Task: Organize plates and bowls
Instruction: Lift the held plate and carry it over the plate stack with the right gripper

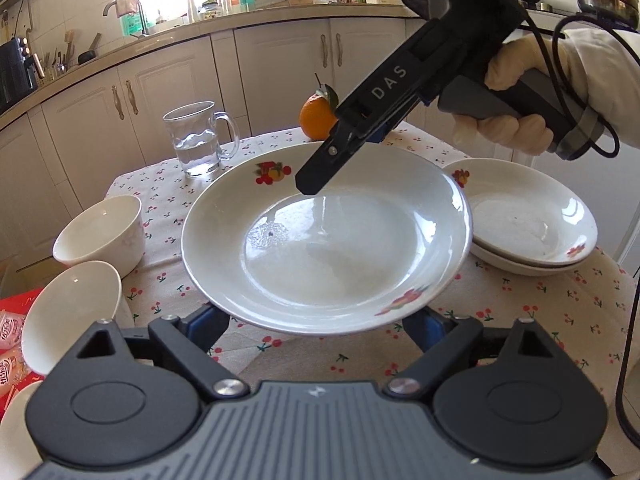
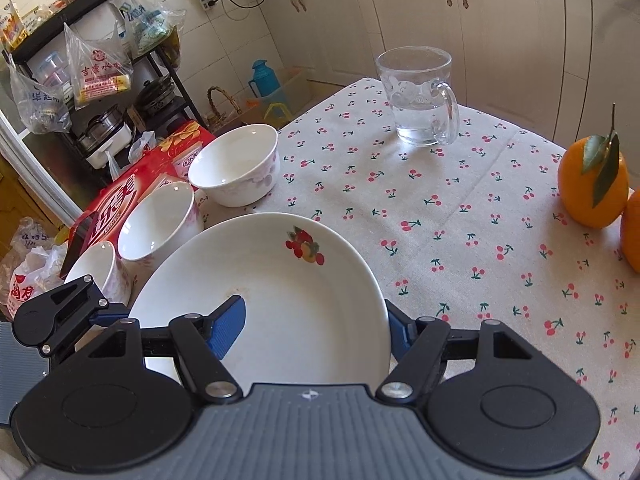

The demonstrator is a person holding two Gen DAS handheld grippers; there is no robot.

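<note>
Two grippers carry one plate (image 1: 328, 240) in the air over the table (image 1: 520, 312): the right gripper (image 2: 316, 332) is clenched on its rim, one pad inside and one beneath, while the left gripper (image 1: 316, 328) stands wide under the near edge, and I cannot tell if its pads press. To do it well, I think the plate must be kept level, brought over the stack (image 1: 532, 220) of two plates at the right and set down centred before any finger lets go. Readable writing is "DAS" on the right gripper, "吉康水" on a bag (image 2: 100, 68), and big Chinese characters, partly hidden, on a red box (image 2: 120, 204).
</note>
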